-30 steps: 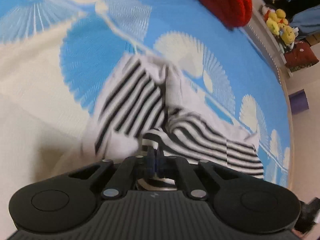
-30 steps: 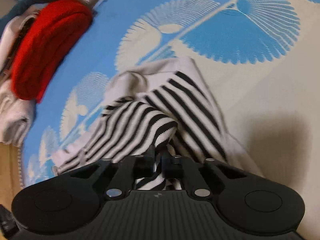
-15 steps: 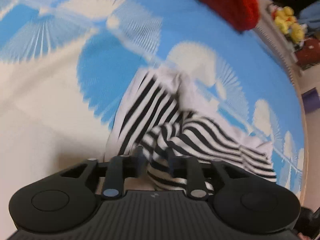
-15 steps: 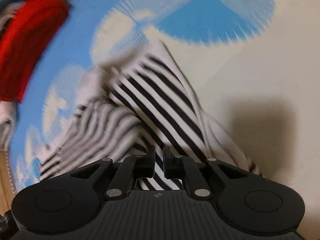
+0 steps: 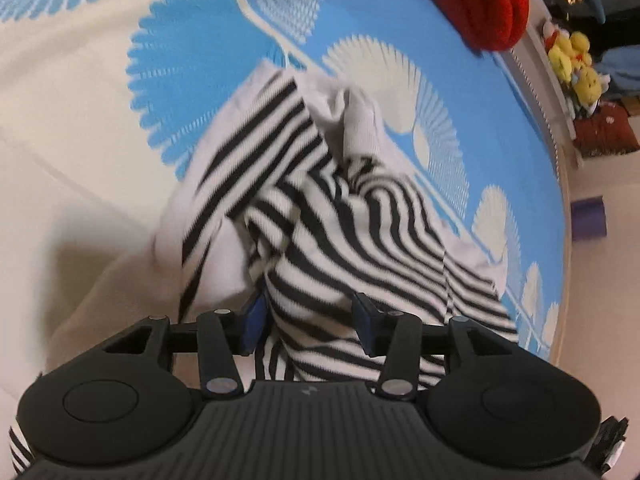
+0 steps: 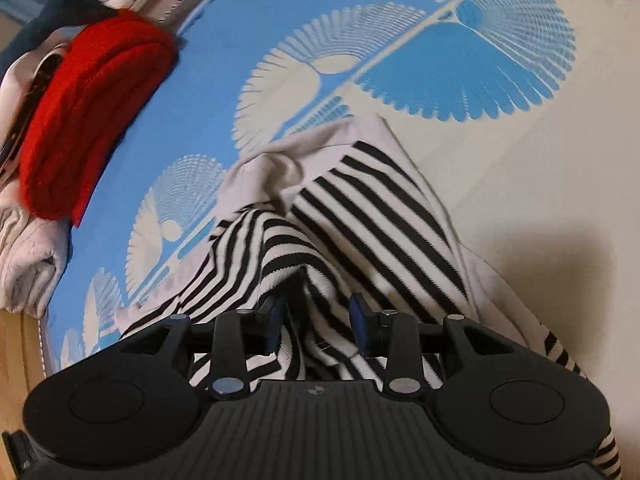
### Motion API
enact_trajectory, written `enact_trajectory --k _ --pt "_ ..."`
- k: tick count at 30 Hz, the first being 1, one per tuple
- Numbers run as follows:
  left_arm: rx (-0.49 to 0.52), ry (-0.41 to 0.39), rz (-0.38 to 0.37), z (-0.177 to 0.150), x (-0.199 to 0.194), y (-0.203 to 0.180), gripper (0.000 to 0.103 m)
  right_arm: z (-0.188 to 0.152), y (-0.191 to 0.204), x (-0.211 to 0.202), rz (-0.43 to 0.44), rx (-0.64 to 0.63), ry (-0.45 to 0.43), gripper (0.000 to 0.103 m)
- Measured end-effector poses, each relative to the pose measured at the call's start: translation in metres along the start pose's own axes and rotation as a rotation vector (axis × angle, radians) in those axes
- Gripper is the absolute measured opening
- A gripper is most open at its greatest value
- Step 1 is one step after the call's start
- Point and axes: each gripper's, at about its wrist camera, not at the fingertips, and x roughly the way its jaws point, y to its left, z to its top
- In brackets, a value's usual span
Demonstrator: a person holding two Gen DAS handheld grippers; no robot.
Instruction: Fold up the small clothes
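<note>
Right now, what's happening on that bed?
A person with two handheld grippers is folding a striped garment on a blue patterned blanket. Both the left gripper and the right gripper are open, with the striped cloth bunched loosely between their fingers. The garment lies crumpled, only partly folded. A red knit sits off to the side.

You're in home, likely bedroom or living room. Work surface is soft blue-and-cream mat [image 5: 400, 32] with fan print, laid on floor or bed (can't tell which). Folded laundry sits at mat edge: red knit [image 6: 88, 120], pale clothes [image 6: 24, 264]. Yellow plush toys [image 5: 572, 60] line wall past mat, red cushion [image 5: 604, 136] beside them.
</note>
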Motion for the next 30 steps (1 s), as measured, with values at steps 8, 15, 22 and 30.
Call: enact_trajectory --k 8,15,22,30 --pt "0.039 -0.016 -0.027 -0.004 -0.009 -0.009 0.05 -0.007 -0.002 -0.018 -0.039 0.08 -0.119 0.037" --pt "0.07 -0.01 0.003 -0.003 -0.01 -0.007 0.037 -0.006 0.005 -0.014 0.023 0.027 -0.069 0.039" --pt "0.17 -0.075 -0.029 -0.003 -0.035 -0.025 0.001 -0.013 0.009 0.011 0.035 -0.018 0.028 0.001" --pt "0.184 -0.072 -0.072 -0.003 -0.059 -0.026 0.002 0.002 -0.013 -0.027 0.259 0.229 -0.013 0.001"
